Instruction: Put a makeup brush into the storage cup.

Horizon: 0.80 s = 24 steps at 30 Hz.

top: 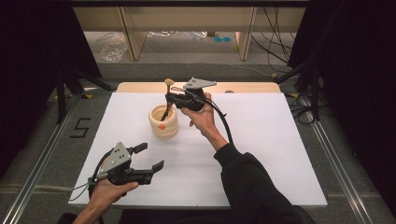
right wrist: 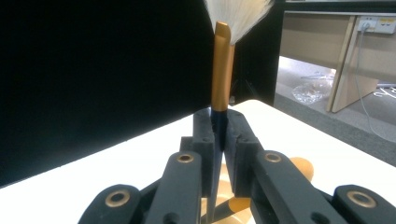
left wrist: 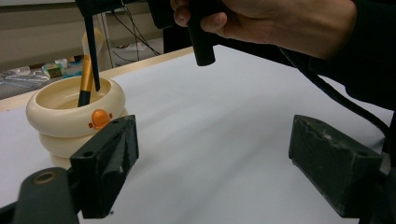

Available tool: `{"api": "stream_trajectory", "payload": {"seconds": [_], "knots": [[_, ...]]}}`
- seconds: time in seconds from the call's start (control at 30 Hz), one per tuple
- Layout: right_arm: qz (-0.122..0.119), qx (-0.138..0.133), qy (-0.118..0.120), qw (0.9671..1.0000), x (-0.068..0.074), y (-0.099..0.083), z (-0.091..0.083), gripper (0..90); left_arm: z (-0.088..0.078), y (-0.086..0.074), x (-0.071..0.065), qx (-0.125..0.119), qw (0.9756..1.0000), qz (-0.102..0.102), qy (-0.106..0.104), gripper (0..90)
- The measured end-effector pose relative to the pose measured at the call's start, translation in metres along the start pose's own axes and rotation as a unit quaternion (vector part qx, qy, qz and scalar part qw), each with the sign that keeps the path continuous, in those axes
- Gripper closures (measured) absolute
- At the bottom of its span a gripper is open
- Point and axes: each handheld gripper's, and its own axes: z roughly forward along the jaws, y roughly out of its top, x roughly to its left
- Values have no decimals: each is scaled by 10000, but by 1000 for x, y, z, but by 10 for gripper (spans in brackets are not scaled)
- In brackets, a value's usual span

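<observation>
I am gripping a makeup brush (right wrist: 221,70) in the right gripper (top: 171,98), jaws clenched on the dark handle just below the gold ferrule, bristles up, so it is hanging upright and can go in handle first; the handle's lower end is dipping inside the cream ringed holder (top: 164,122), which is sitting near the middle of the tabletop (top: 261,140), toward its far edge; a second brush (left wrist: 87,74) is already leaning in the holder; I am keeping the left gripper (top: 150,156) released, jaws wide, idling near the front left corner, well apart; lowering straight looks safest to avoid tipping the holder.
</observation>
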Motion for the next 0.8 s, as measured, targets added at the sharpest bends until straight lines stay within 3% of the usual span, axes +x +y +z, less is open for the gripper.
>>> {"api": "stream_trajectory", "payload": {"seconds": [0.8], "knots": [[18, 318, -35, 9995, 0, -21, 11, 845, -1, 0, 2, 0, 10000, 3, 20, 159]]}}
